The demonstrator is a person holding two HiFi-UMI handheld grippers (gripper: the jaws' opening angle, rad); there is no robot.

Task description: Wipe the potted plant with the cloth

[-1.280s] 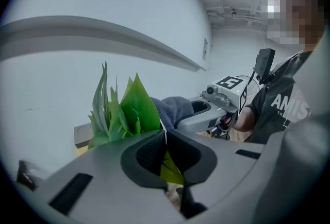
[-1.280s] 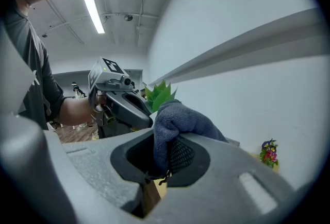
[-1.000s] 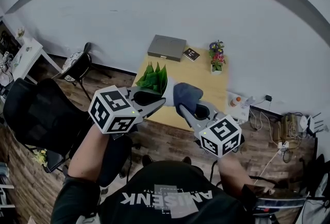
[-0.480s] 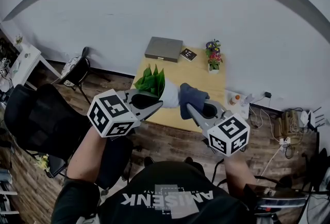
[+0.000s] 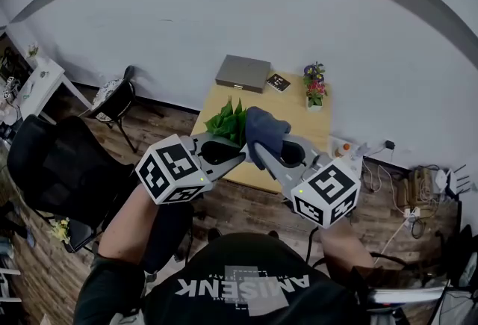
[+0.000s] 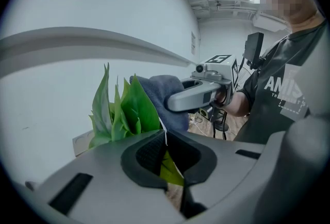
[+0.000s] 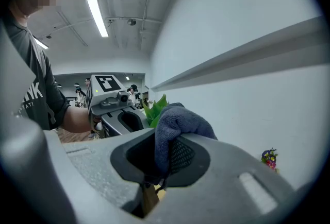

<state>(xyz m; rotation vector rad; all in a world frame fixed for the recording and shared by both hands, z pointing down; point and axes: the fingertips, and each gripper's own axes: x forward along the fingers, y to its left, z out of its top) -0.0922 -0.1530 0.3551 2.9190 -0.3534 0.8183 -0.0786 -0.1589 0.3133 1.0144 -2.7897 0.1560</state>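
At head-view centre, the left gripper (image 5: 240,155) pinches the potted plant (image 5: 228,122) by its thin white rim, pointed green leaves aiming up-frame; the right gripper (image 5: 258,153) clamps a nubbly blue cloth (image 5: 264,130) just beside the leaves.

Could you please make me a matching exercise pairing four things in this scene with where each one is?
1. cloth
2. potted plant
3. grey box
4. small flower pot

a. far right corner of the table
b. in the left gripper
c. in the right gripper
d. far left corner of the table

Pairs: 1-c; 2-b; 3-d; 4-a.
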